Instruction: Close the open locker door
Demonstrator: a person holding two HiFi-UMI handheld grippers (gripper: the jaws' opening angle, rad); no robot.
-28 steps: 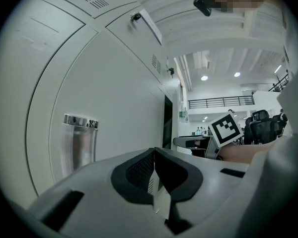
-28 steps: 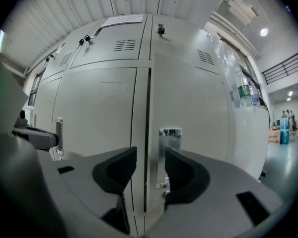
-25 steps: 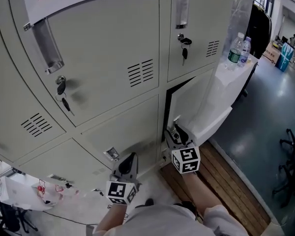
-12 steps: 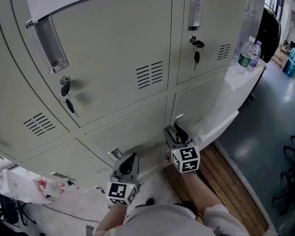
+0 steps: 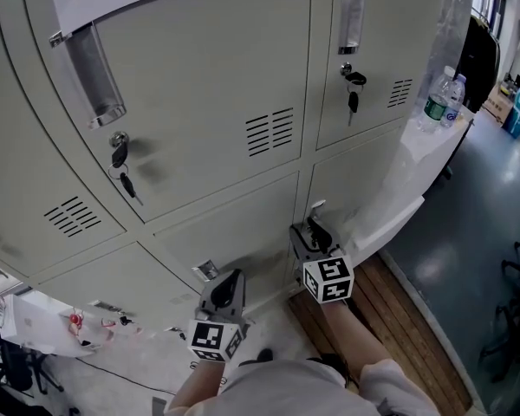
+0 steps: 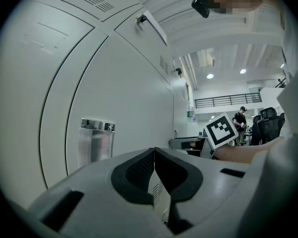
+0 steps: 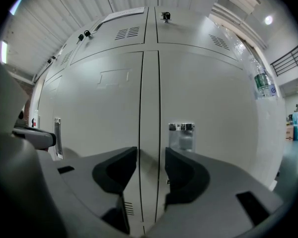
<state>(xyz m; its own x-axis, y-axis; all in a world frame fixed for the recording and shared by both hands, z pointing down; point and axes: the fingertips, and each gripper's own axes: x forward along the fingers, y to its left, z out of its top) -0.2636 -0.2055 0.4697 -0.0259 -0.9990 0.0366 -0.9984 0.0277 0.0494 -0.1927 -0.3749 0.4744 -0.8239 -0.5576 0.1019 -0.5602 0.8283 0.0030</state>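
Observation:
The lower right locker door (image 5: 364,176) lies flush with the grey lockers around it, and no dark gap shows at its edge. My right gripper (image 5: 310,230) rests against it just below its metal handle (image 5: 316,206). In the right gripper view the jaws of that gripper (image 7: 151,165) stand a narrow gap apart with nothing between them. They point at the seam left of the door (image 7: 213,98) and its handle (image 7: 182,135). My left gripper (image 5: 232,277) is shut and empty, close to the neighbouring lower door's handle (image 5: 205,270). The left gripper view shows the closed left gripper (image 6: 154,152) beside that handle (image 6: 95,143).
Keys hang in the upper doors' locks (image 5: 354,81) (image 5: 120,154). Two water bottles (image 5: 438,98) stand on a white table (image 5: 412,159) right of the lockers. A wooden platform (image 5: 399,319) runs along the base. An office chair (image 5: 516,276) is at the far right, and clutter (image 5: 78,328) lies at the lower left.
The lower right door, ajar with a dark gap one second ago, has swung shut against the frame. My right gripper stayed at it. The left gripper has not moved.

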